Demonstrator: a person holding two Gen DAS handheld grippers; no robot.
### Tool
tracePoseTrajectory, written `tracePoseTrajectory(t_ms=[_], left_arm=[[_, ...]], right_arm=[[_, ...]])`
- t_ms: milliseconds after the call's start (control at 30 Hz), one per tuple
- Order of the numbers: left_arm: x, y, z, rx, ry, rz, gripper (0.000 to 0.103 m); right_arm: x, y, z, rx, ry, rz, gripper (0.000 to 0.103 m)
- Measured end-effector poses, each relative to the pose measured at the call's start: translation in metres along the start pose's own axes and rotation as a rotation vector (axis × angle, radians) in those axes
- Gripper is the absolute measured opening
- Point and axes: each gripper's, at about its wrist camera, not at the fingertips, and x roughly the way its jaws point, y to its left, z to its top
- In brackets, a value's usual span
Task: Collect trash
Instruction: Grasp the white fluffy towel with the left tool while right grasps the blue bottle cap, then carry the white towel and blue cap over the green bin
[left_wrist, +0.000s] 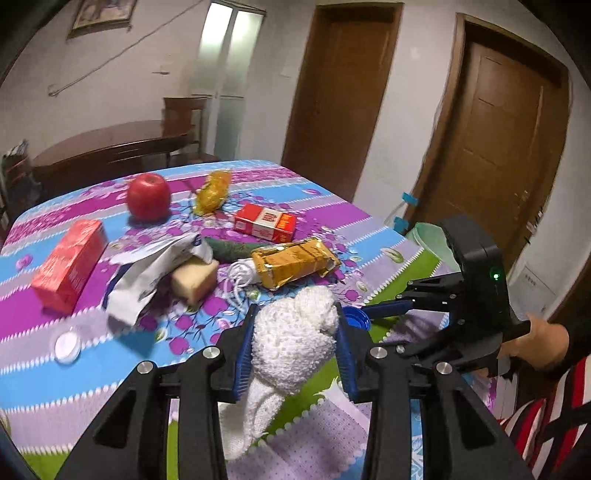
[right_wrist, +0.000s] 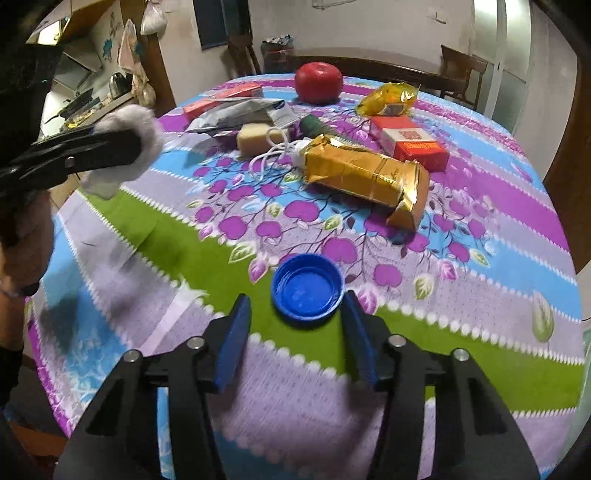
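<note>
Left gripper (left_wrist: 293, 343): jaws clamped on a white cloth (left_wrist: 295, 332), held above the near table edge.
Right gripper (right_wrist: 297, 332): jaws spread wide, blue bottle cap (right_wrist: 307, 286) lying open side up on the tablecloth (right_wrist: 480, 295) just ahead of the fingertips, untouched.
Gold packet (right_wrist: 365, 173): torn open at its near end, contents hidden.
White wrapper (left_wrist: 155, 269): open, beside a tan block (left_wrist: 194, 278).
Red boxes (left_wrist: 68, 264): closed, far side near the apple (left_wrist: 149, 195).

You are in a home dining room: a counter (right_wrist: 480, 295) under a flowered cloth, wooden doors (left_wrist: 498, 147) behind it, a kitchen shelf with a kettle (right_wrist: 119, 82) beside it.
</note>
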Motion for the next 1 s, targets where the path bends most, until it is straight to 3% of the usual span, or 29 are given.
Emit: tracePoseTrajectory(t_ms=[200, 533, 800, 1000], left_arm=[[-0.004, 0.002, -0.008, -0.091, 0.012, 0.057, 0.039], [0.010, -0.004, -0.018, -0.131, 0.060, 0.109, 0.039], [0.025, -0.025, -0.004, -0.110, 0.084, 0.188, 0.039], [0.051, -0.046, 0.007, -0.113, 0.110, 0.293, 0.039]], right_arm=[[0.000, -0.002, 0.000, 0.011, -0.016, -0.011, 0.038], [0.005, 0.003, 0.005, -0.017, -0.042, -0.054, 0.038], [-0.023, -0.002, -0.009, 0.014, -0.102, -0.048, 0.038], [-0.054, -0.020, -0.025, 0.074, -0.150, -0.065, 0.038]])
